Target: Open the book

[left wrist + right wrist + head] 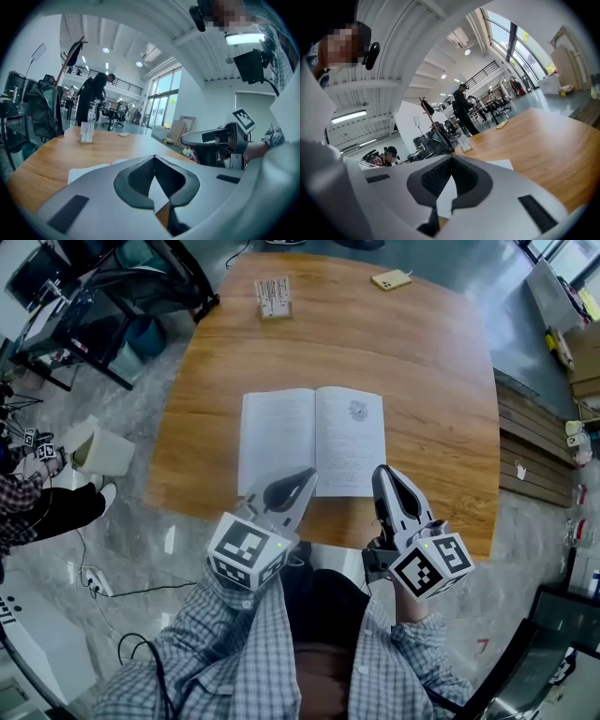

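Note:
The book [312, 440] lies open and flat on the wooden table [431, 390], white printed pages up, spine running away from me. My left gripper [307, 472] is shut, its tips over the book's near edge by the spine; nothing is between its jaws. My right gripper [382, 472] is also shut and empty, its tips just off the book's near right corner. In the left gripper view the closed tips [153, 157] point over the pages [89, 171], with the right gripper [183, 138] alongside. In the right gripper view the closed tips [451, 157] sit before a page corner [501, 164].
A small card stand [273, 296] and a yellow phone [391, 279] sit at the table's far side. A white bin [101, 448] and a seated person [37, 502] are on the floor side at left. Wooden planks [534, 446] lie at right.

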Tool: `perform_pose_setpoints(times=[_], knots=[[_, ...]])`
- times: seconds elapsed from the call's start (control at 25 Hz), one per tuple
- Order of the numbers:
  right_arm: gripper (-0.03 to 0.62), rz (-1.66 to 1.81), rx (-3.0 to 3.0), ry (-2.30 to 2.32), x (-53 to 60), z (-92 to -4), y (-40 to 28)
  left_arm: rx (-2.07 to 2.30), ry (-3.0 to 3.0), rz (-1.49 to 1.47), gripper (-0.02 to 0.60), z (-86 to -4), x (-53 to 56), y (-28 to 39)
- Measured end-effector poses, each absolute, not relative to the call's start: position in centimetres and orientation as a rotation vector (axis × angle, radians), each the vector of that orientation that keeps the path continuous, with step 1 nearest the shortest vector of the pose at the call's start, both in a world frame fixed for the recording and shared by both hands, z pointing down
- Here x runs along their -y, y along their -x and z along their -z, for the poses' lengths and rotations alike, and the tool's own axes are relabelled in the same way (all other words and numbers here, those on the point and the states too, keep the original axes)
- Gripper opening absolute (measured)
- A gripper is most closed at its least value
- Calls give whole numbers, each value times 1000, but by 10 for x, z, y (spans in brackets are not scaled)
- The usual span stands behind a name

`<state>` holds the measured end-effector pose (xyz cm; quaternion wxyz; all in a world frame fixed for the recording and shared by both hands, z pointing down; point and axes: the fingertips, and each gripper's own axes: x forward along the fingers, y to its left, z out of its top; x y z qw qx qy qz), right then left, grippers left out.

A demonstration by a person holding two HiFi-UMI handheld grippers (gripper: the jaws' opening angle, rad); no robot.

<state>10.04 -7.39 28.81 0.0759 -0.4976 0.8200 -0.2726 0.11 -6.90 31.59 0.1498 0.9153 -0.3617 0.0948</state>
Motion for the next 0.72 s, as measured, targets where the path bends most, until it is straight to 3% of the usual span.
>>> perform_pose_setpoints(times=[0.72], knots=[[20,821,-2431,1543,108,-294,-86,983,-2659,-275,0,-321,103,16]])
